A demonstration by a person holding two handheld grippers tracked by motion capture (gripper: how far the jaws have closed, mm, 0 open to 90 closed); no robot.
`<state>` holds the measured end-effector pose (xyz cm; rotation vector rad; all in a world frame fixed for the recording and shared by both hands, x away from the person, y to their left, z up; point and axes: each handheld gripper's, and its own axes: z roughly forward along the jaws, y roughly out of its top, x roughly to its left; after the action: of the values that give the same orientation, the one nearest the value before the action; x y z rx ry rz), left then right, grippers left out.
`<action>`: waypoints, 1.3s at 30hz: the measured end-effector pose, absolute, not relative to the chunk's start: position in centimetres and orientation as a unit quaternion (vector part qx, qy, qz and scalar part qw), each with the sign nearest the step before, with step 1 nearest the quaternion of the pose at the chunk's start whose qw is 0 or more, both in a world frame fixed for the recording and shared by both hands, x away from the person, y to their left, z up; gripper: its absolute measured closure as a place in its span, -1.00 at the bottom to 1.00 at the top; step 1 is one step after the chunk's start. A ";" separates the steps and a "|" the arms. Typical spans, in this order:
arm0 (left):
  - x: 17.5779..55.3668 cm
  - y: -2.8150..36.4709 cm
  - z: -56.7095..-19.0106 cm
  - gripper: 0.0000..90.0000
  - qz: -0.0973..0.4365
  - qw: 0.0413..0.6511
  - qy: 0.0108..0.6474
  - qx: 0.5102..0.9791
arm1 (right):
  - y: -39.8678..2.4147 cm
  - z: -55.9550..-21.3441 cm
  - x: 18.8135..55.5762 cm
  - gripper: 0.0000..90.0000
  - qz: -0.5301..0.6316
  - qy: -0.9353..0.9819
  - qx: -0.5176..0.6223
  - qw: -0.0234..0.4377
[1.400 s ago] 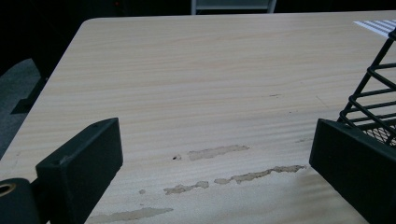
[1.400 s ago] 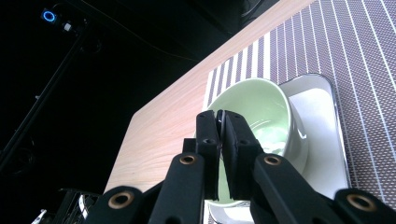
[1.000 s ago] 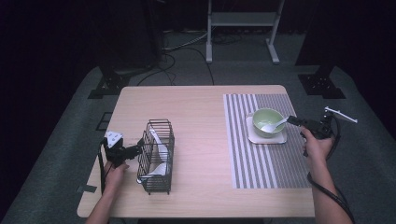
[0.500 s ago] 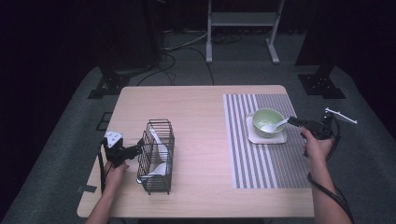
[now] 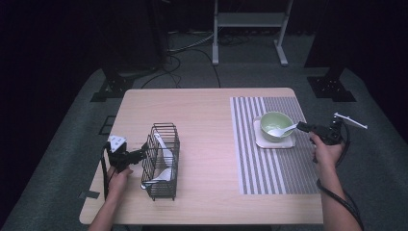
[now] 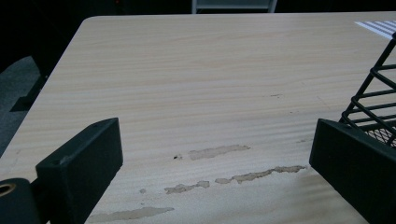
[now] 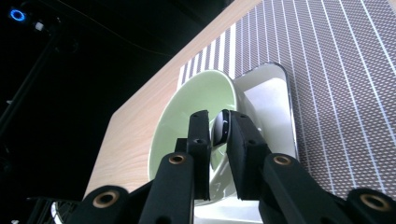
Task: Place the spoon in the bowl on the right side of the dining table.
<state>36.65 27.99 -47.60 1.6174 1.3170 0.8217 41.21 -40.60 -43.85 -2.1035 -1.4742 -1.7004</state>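
Your right hand-held gripper (image 7: 215, 133) has the white spoon's (image 5: 282, 130) handle between its jaws, which have just been easing apart; whether the pads still press is hard to tell. The spoon's head rests in the green bowl (image 5: 275, 124) on the white tray (image 5: 288, 142), so it stays put. Your left hand-held gripper (image 5: 142, 155) stands wide apart beside the wire basket (image 5: 161, 161) on the worktop (image 5: 207, 144).

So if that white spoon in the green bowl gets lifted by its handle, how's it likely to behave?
The white spoon looks rigid and glossy, so probably stiff but slippery between the pads of the right tool, whose jaws have just been opening. Gripped at the handle end, it may pivot downward. Leaning on the green bowl, it would likely slide if nudged.
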 end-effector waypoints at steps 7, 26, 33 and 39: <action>36.7 27.9 -47.6 -0.96 0.332 0.433 0.528 0.651 | -40.7 -44.1 41.2 0.68 -0.550 -0.479 -0.684 0.031; 36.7 27.9 -47.6 -0.96 0.333 0.433 0.526 0.652 | -40.3 -44.8 40.6 0.46 -0.542 -0.489 -0.682 0.037; 36.6 27.9 -47.6 -0.96 0.333 0.433 0.526 0.652 | -39.6 -45.3 39.7 0.38 -0.539 -0.503 -0.674 0.040; 36.6 27.9 -47.6 -0.96 0.333 0.435 0.526 0.650 | -38.9 -45.6 38.7 0.28 -0.539 -0.514 -0.666 0.045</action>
<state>36.64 27.93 -47.58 1.6194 1.3098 0.8299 38.71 -38.89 -45.57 -2.0330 -1.5698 -1.6477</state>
